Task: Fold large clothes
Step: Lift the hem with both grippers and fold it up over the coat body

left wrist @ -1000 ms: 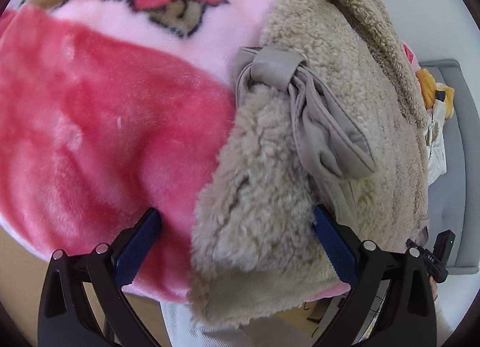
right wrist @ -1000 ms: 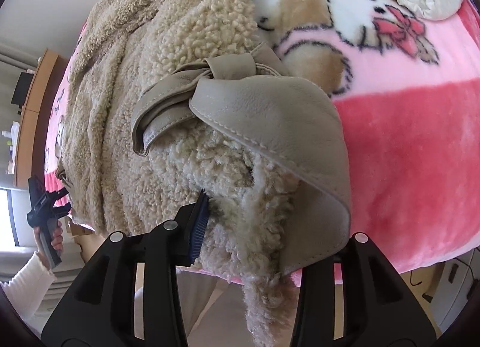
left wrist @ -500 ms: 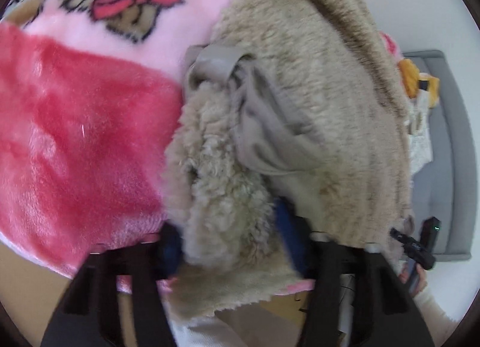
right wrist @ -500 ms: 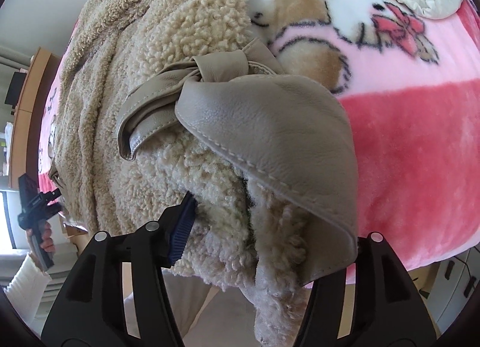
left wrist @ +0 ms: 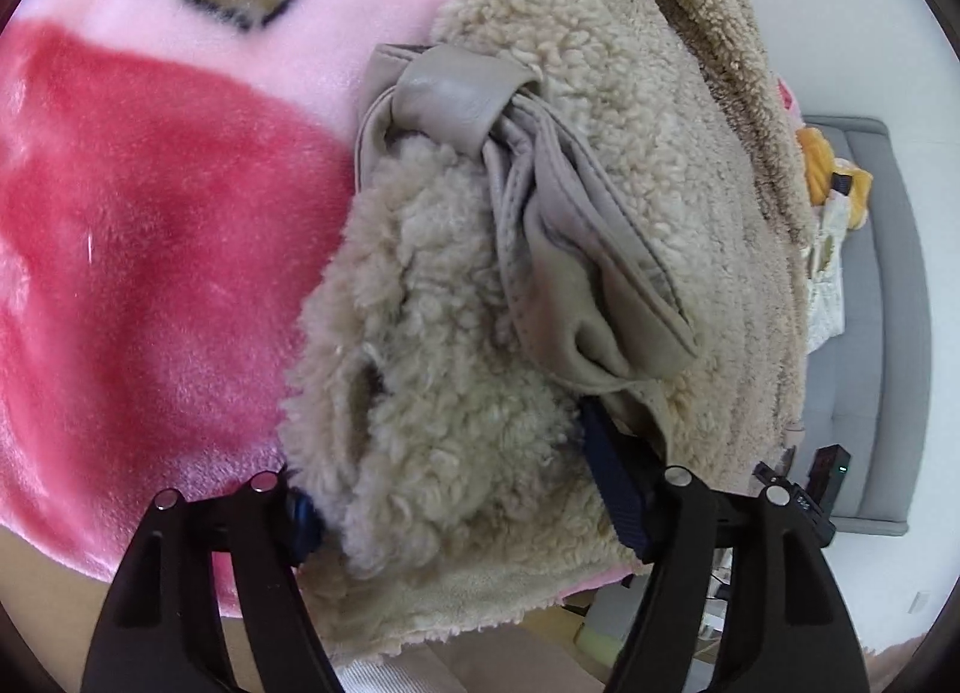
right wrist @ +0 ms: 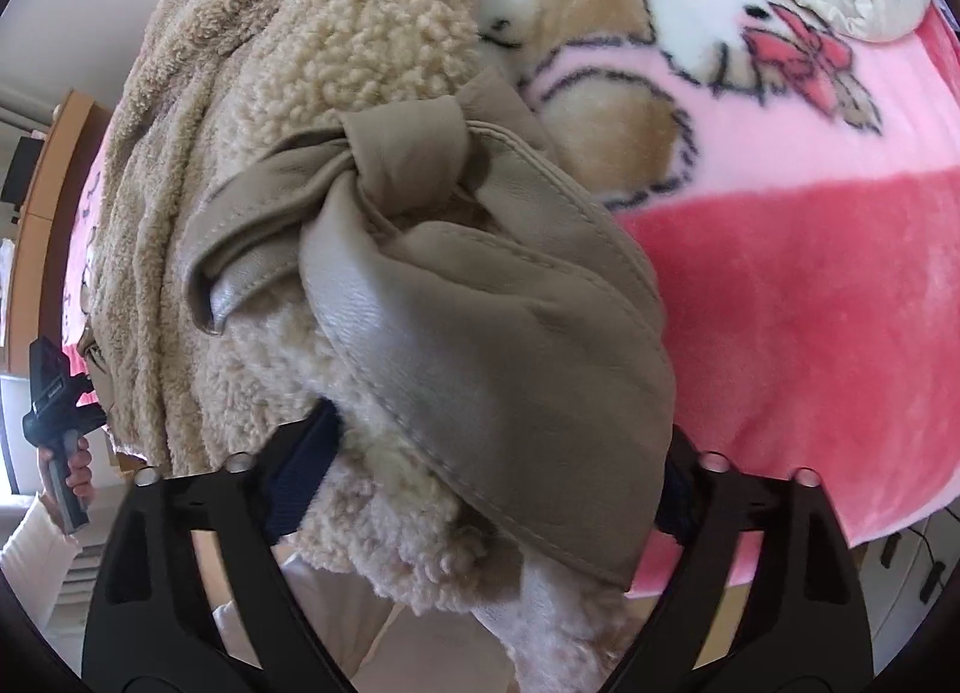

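Beige fleece coat [left wrist: 600, 201], taupe bow [right wrist: 456, 297], pink cartoon-print blanket [left wrist: 150, 273], perhaps bears.

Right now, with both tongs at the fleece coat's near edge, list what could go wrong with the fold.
1. The left tongs have just been opening around a bulky tuft of the fleece coat; the tuft could slip out.
2. The right tongs, also just opening, straddle fleece plus the leather bow; pulling the bow may drag only the trim.
3. The coat overhangs the pink blanket edge and could slide off.
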A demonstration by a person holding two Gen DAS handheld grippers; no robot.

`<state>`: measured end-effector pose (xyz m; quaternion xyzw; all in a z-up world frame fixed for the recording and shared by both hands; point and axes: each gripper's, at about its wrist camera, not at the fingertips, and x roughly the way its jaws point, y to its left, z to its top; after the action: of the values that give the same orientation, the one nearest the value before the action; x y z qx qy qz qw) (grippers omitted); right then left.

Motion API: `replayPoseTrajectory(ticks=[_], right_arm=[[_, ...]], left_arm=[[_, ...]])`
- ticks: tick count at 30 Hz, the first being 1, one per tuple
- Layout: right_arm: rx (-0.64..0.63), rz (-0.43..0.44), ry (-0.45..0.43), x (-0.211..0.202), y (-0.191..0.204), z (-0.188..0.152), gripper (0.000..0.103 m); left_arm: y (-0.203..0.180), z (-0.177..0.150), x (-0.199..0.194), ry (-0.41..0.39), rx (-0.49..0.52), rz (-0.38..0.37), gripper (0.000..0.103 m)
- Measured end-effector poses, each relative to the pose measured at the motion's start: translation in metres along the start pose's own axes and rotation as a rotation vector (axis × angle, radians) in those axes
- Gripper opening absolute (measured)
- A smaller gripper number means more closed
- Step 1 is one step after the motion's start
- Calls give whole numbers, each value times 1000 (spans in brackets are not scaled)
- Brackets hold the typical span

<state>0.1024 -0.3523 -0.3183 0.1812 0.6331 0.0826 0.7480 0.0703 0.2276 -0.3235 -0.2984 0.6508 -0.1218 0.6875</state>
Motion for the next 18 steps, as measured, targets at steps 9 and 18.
replayPoseTrajectory(ticks=[9, 18], right_arm=[[-36, -9, -40, -12, 22, -6, 29], [-61, 36, -75, -51, 56, -2, 19]], left_arm=[[-26, -6, -7, -55, 81, 94, 19], [-29, -15, -39, -111, -2, 59, 17]])
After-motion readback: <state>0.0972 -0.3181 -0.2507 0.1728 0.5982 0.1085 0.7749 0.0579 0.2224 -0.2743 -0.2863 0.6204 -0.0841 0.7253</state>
